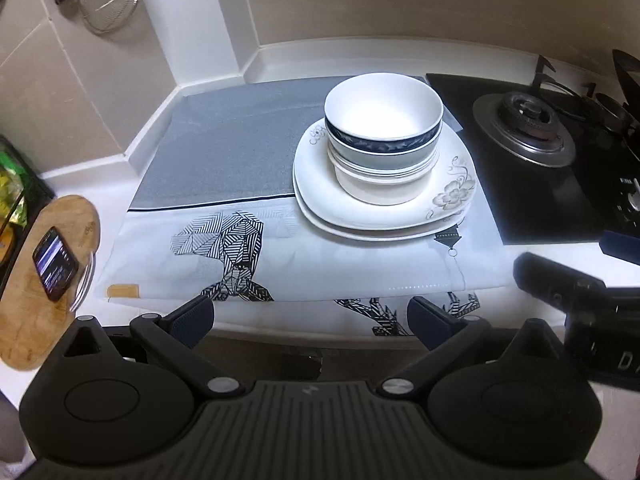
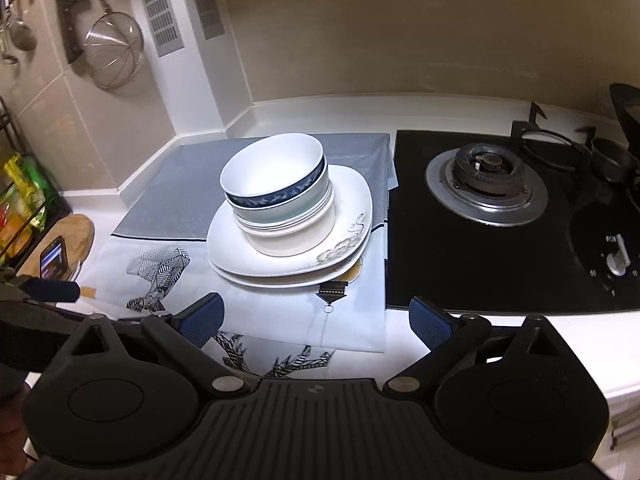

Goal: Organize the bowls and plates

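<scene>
On the cloth [image 1: 224, 152], bare room lies left of the stacked bowls [image 1: 383, 120] and plates [image 1: 360, 208], perhaps two plates; the hob [image 2: 500, 248] borders right. Left gripper [image 1: 311, 318] and right gripper [image 2: 317, 319] gape wide, empty, well short of the stack.

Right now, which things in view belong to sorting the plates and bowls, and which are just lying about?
Job:
- nested bowls, blue-banded bowl on top
- two stacked square plates, floral top plate
- printed cloth underneath
- left gripper and right gripper, both open, empty

Lying about:
- phone on wooden board
- gas burner
- wire strainer hanging on wall
</scene>
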Available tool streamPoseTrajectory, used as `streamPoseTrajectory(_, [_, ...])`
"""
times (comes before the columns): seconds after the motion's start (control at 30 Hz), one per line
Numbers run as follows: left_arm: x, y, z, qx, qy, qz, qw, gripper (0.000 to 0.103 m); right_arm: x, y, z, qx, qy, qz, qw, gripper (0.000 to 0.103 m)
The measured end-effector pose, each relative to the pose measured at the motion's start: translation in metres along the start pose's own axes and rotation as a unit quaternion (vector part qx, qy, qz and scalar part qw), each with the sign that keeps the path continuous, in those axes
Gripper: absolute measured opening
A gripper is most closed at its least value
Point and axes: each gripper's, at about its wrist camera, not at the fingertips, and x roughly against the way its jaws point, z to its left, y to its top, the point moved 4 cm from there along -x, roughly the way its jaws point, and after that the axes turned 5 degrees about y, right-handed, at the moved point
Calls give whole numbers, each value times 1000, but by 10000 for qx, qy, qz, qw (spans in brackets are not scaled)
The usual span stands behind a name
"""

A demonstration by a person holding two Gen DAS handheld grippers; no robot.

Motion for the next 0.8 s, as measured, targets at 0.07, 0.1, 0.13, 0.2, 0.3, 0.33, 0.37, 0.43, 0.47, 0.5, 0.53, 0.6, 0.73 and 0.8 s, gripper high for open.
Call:
streamPoseTrajectory(0.07, [1,-2,-2,112,0,53,9999,103,3,-1,-3,71,58,1,10000,102])
streamPoseTrajectory(0.1, [2,-3,-3,162,-1,83,9998,103,3,-2,-5,98,96,26,9999,103])
streamPoseTrajectory(0.13, [3,-4,-5,195,8,101,9998,103,4,-2,-6,115,116,33,9999,103])
streamPoseTrajectory(0.2, [6,-5,-7,235,72,96,9997,103,6,-2,-8,146,158,48,9998,103])
streamPoseTrajectory(0.3, [9,-5,-10,280,148,90,9995,103,7,-2,-11,170,227,69,9996,103])
streamPoseTrajectory(0.33, [9,-6,-10,298,161,93,9994,103,7,-3,-11,174,256,76,9995,103])
streamPoseTrajectory(0.37, [10,-6,-10,314,178,92,9993,103,7,-2,-11,179,285,79,9994,103])
streamPoseTrajectory(0.43, [10,-6,-10,323,210,87,9992,103,7,-1,-12,197,347,66,9992,103])
streamPoseTrajectory(0.47, [10,-5,-10,326,225,86,9992,103,7,-1,-13,211,368,47,9991,103])
streamPoseTrajectory(0.5, [10,-5,-10,324,241,89,9991,103,7,-1,-13,231,390,21,9990,103])
streamPoseTrajectory(0.53, [10,-5,-10,319,256,93,9991,103,6,0,-13,248,404,8,9989,103])
streamPoseTrajectory(0.6, [9,-4,-10,306,279,103,9991,103,5,0,-12,274,420,-7,9987,103])
streamPoseTrajectory(0.73, [8,0,-10,266,271,107,9992,103,4,2,-12,273,407,-40,9988,103])
streamPoseTrajectory(0.8, [6,2,-10,232,274,86,9993,103,3,2,-12,265,376,-54,9989,103])
